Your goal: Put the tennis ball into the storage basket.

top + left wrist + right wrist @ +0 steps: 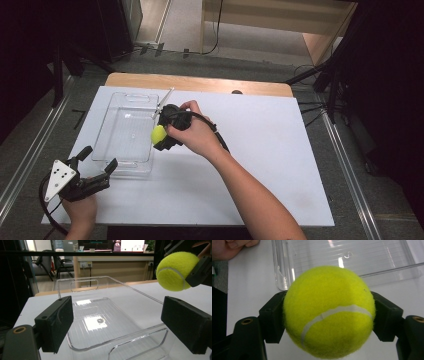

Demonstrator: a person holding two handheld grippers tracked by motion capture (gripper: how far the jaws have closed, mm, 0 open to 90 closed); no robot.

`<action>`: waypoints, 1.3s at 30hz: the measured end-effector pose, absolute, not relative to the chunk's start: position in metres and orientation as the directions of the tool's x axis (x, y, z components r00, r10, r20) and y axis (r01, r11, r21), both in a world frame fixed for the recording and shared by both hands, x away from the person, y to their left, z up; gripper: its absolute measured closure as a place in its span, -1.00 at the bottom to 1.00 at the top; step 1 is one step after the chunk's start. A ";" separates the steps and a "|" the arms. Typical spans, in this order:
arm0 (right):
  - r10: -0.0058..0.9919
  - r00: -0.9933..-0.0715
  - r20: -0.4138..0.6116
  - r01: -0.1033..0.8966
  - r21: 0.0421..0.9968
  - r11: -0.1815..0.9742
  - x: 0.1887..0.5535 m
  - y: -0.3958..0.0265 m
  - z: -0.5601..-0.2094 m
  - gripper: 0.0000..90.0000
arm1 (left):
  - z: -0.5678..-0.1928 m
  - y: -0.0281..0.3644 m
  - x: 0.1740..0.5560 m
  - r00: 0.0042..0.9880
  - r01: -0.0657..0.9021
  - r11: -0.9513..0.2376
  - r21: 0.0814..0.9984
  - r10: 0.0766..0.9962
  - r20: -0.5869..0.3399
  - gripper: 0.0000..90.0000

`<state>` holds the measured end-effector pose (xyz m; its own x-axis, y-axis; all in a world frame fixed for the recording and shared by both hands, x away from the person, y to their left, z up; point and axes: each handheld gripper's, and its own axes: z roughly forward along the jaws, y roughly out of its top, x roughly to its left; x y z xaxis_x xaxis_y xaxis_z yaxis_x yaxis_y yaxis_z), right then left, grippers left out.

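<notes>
The right gripper [161,137] has its jaws clamped on a yellow tennis ball [329,312] and holds it above the table, right at the near-right edge of the clear plastic bin [112,117]; whether it has crossed the rim I can't quite tell from above. The left gripper [98,164] waits with jaws spread and nothing between them, at the bin's near end. The pickup looks done, and the drop into the bare bin is left.

Fuzzy yellow tennis ball [329,311] clamped above white table.
</notes>
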<state>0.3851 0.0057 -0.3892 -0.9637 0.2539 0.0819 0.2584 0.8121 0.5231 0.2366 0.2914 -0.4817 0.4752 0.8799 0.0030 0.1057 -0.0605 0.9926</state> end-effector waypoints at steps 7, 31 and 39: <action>0.241 -0.967 0.085 0.249 0.527 0.813 0.387 0.014 -0.389 -0.47 | -0.482 0.292 0.236 0.476 0.108 -0.061 0.992 0.879 0.002 -0.75; 0.216 -0.972 0.090 0.231 0.515 0.825 0.391 0.045 -0.392 -0.47 | -0.482 0.293 0.237 0.480 0.106 -0.048 0.993 0.877 -0.009 -0.75; 0.200 -0.976 0.086 0.216 0.505 0.836 0.392 0.058 -0.393 -0.47 | -0.481 0.294 0.237 0.481 0.106 -0.046 0.993 0.876 -0.010 -0.75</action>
